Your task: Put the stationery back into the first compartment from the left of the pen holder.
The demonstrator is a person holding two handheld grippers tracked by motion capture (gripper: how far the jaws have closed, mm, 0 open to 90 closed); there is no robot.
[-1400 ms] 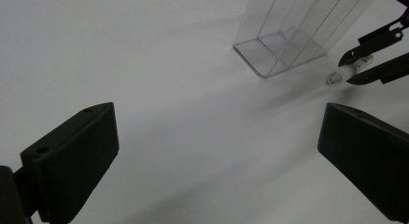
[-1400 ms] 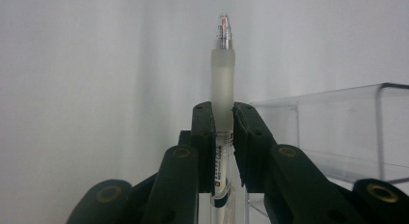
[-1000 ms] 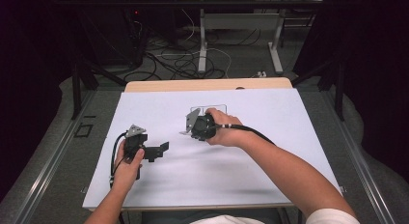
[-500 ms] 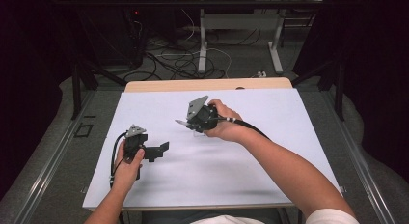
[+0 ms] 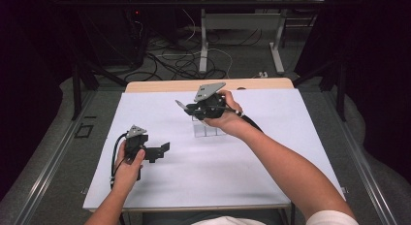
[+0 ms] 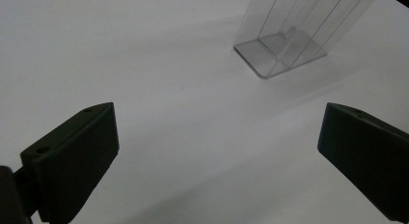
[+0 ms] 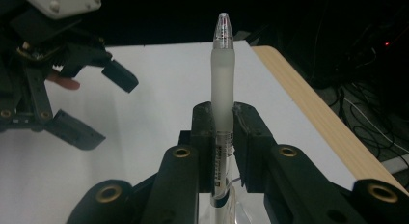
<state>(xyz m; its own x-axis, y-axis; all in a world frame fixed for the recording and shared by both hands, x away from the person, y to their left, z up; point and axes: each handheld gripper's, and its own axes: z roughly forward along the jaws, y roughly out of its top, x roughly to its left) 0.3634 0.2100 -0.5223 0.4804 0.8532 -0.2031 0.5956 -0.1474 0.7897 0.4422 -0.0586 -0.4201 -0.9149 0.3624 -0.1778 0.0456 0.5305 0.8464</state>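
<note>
Right gripper view: right hand-held gripper (image 7: 223, 137) clenches a frosted white pen (image 7: 222, 84), clear-tipped; left hand-held gripper (image 6: 217, 161) gapes.

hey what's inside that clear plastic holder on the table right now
The clear holder looks empty at its base in the left gripper view: bare clear dividers. Its top is cut off there. In the right gripper view, the right gripper grips a pen above it; the pen's lower end is hidden.
</note>
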